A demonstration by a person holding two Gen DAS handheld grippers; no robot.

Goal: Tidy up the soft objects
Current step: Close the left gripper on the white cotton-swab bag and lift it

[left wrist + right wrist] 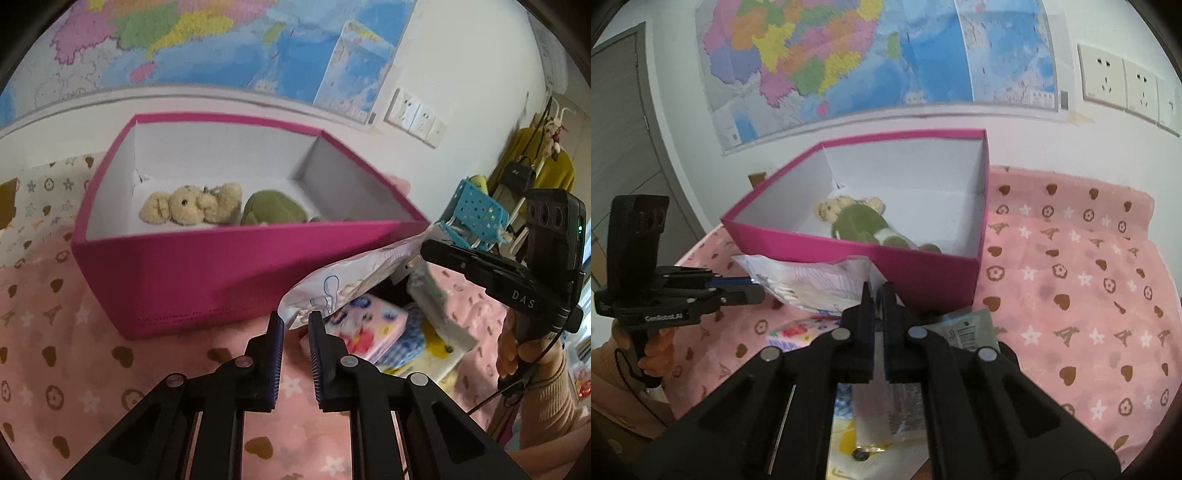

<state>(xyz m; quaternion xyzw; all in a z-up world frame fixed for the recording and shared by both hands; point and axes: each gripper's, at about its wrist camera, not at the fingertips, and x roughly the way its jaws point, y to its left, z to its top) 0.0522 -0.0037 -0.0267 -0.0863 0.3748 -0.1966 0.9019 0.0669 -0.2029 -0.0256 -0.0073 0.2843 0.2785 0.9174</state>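
A pink box (pixel 207 273) (pixel 923 269) holds a beige teddy bear (pixel 192 205) (pixel 838 206) and a green plush toy (pixel 275 208) (pixel 860 223). Both grippers hold a white printed soft pack (pixel 354 273) (pixel 812 280) in the air just in front of the box. My left gripper (pixel 295 325) (pixel 753 286) is shut on the pack's left end. My right gripper (pixel 877 291) (pixel 424 245) is shut on its right end. More soft packs (pixel 373 328) (pixel 794 334) lie on the pink cloth under it.
A pink patterned cloth (pixel 1071 277) covers the surface. A grey-green packet (pixel 967 330) lies under the right gripper. A wall with a map (pixel 849 55) and sockets (pixel 1108 79) stands behind the box. A blue basket (pixel 476 210) sits at the right.
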